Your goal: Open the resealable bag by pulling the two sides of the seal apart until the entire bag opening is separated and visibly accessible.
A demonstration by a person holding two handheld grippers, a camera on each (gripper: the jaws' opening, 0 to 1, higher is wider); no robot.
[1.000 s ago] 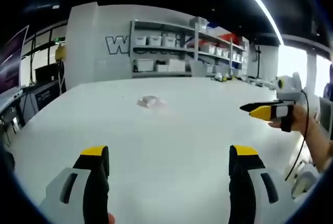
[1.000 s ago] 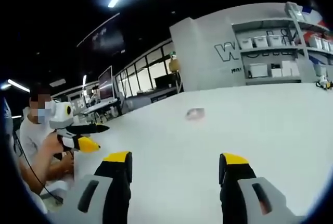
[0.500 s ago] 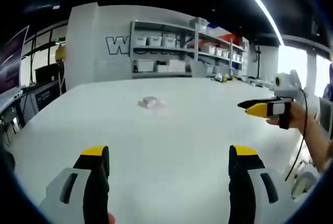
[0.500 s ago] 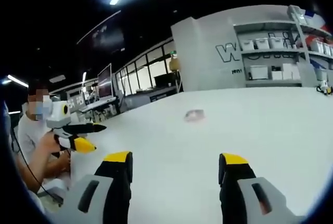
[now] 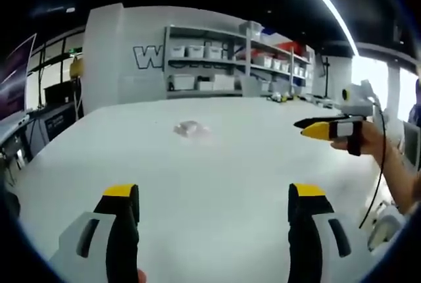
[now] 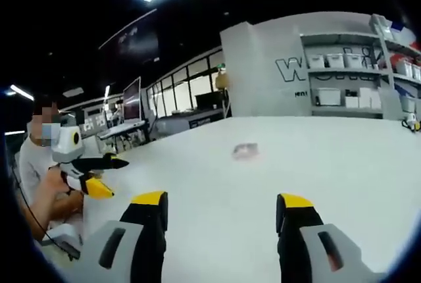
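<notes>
Both the left gripper (image 5: 208, 197) and right gripper (image 6: 223, 207) hang wide open and empty, the resealable bag (image 5: 189, 128) lying well ahead of them, so flimsy film might skid when pinched.

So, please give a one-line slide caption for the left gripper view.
Open left gripper faces a small clear resealable bag lying untouched on the white table.

Both views low across shared table (image 5: 217, 164)
</notes>
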